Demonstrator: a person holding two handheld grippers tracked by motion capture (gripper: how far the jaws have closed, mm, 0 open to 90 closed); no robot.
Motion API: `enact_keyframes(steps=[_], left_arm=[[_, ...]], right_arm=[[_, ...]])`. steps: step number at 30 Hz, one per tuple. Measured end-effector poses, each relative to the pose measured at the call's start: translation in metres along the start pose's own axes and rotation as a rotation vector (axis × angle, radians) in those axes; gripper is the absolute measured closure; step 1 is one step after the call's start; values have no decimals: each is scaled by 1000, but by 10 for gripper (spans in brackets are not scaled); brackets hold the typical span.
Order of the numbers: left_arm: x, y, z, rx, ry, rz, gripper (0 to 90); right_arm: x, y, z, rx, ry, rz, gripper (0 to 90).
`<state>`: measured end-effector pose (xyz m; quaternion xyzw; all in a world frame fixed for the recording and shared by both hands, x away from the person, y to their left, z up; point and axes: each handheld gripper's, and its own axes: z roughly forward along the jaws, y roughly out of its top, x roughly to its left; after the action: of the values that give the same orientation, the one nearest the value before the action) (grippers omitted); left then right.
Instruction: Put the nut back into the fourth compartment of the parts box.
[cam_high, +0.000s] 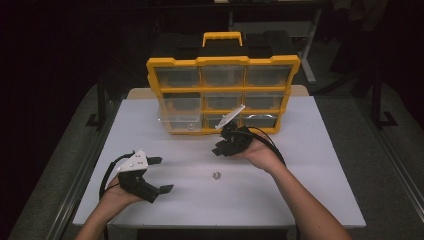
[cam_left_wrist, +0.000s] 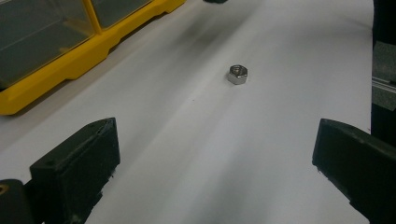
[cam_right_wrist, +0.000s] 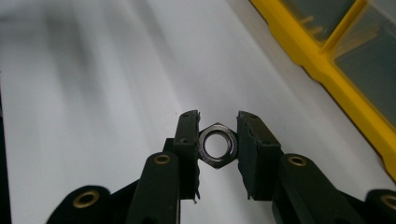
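Observation:
A steel hex nut is pinched flat side to flat side between the black jaws of my right gripper, which is shut on it. In the high view that right gripper hangs above the white table, just in front of the yellow organizer. A second hex nut lies loose on the table below it, and is also in the left gripper view. My left gripper rests at the left near the front edge, jaws open and nothing between them.
The organizer stands upright at the back of the table with several clear drawers; its lower-left drawer is pulled out. Its yellow base runs along the edge of both gripper views. Dark floor surrounds the table.

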<state>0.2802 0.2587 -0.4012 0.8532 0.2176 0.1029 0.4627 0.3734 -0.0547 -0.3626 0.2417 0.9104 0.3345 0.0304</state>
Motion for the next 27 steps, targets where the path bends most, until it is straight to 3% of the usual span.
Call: enact_keyframes(steps=[15, 18, 23, 27], left_arm=[[0, 0, -1, -1, -2, -3, 10], [0, 0, -1, -2, -1, -3, 10], [0, 0, -1, -2, -2, -3, 10], [0, 0, -1, -1, -2, -4, 10]], right_arm=[[-2, 25, -27, -42, 3, -6, 689], [-5, 30, -33, -52, -6, -32, 689], [-4, 39, -42, -64, -3, -20, 689], [-4, 47, -48, -72, -13, -40, 689]])
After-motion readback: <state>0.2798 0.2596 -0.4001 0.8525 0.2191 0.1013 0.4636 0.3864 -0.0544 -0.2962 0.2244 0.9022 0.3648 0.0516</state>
